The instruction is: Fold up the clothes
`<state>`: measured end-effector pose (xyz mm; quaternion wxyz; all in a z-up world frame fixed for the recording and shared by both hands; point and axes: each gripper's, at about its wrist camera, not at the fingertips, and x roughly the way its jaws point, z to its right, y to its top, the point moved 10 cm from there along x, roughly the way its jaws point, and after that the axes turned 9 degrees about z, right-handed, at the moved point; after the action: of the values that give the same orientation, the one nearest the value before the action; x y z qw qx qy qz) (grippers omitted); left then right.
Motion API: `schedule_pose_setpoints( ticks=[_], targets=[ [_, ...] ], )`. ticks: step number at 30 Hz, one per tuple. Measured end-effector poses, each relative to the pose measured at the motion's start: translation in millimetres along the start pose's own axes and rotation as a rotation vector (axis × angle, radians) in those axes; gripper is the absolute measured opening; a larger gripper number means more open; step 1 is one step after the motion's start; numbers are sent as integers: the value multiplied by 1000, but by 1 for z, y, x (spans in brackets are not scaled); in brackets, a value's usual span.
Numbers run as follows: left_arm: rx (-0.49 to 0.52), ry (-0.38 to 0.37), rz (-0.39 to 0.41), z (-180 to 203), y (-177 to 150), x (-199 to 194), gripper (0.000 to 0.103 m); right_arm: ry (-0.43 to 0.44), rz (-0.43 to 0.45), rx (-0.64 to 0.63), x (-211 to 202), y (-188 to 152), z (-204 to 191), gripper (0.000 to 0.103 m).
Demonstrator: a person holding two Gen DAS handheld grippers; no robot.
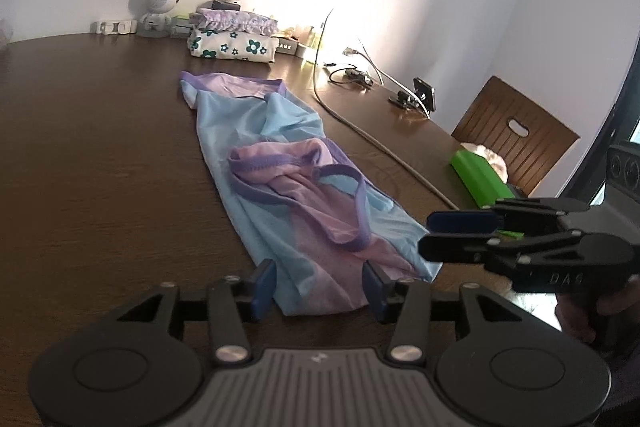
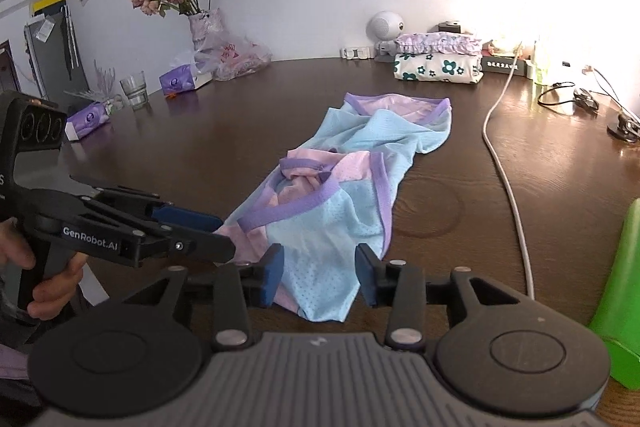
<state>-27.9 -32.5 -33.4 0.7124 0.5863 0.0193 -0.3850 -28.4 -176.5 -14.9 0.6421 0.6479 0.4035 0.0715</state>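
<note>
A: What's on the dark wooden counter (image 1: 100, 147)?

B: A long blue, pink and purple garment (image 1: 288, 163), already narrowed into a strip, running from 6 o'clock up toward 12 in the left wrist view.

A: Anything behind it?

B: A stack of folded clothes (image 1: 234, 39) at 12 o'clock by the wall, and a white cable (image 2: 508, 183) trailing at 3 o'clock.

A: And the claws?

B: The left claw (image 1: 320, 289) is spread, its pads straddling the garment's near end. The right claw (image 2: 319, 277) is spread too, either side of that same end.
</note>
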Motion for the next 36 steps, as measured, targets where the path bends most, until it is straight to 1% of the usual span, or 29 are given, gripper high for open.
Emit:
schedule_pose_setpoints(
  ticks=[3,6,7,8,9,10,13,15,17,19,20,22,23,24,25,26,27,30,31,33,35,36],
  targets=[
    [12,-7,5,1,0,0,46,14,-3,-21,6,-1,-8,41],
    [30,-15,1,3,-1,0,43,12,7,-23,8,1,-9,41],
    [32,-12,-1,3,-2,0,38,12,11,-24,8,2,-10,41],
    [33,-11,-4,2,-2,0,25,11,14,-24,9,2,-10,41],
    [30,-12,-11,1,-3,0,21,11,18,-25,9,3,-10,41],
    [27,-14,-18,0,-3,1,17,10,21,-25,10,4,-10,41],
    [21,-9,-21,-2,-1,-1,17,-14,22,-23,10,5,-6,40],
    [17,1,-6,-5,4,-2,18,-7,25,-27,10,7,-6,40],
    [-8,10,2,-10,9,-1,23,8,28,-30,10,10,-7,40],
    [-29,17,8,-14,13,1,24,43,28,-48,14,12,-16,40],
    [-40,19,10,-16,14,2,25,61,19,-68,19,12,-22,40],
    [-54,9,2,-16,11,5,25,59,-9,-94,30,10,-26,40],
    [-56,4,-4,-16,10,6,25,56,-26,-103,36,8,-27,38],
    [-57,0,-9,-16,8,6,25,54,-42,-112,42,6,-28,34],
    [-43,-2,-5,-14,7,6,25,42,-41,-86,46,8,-24,16],
    [-36,-5,-7,-12,6,5,25,31,-40,-59,50,9,-19,9],
    [-30,-7,-10,-11,5,5,25,9,-27,3,52,13,-10,9],
    [-26,0,-19,-12,7,4,24,-1,-6,168,56,20,12,6],
    [-25,8,-16,-13,11,5,26,-12,-10,183,59,19,16,6],
    [-21,16,-6,-13,20,9,33,-29,-12,196,62,16,19,7],
    [1,-4,-14,-8,29,20,53,-35,0,233,63,15,22,7],
    [30,-18,-25,-3,31,27,55,-33,2,260,65,14,23,7]
  ],
)
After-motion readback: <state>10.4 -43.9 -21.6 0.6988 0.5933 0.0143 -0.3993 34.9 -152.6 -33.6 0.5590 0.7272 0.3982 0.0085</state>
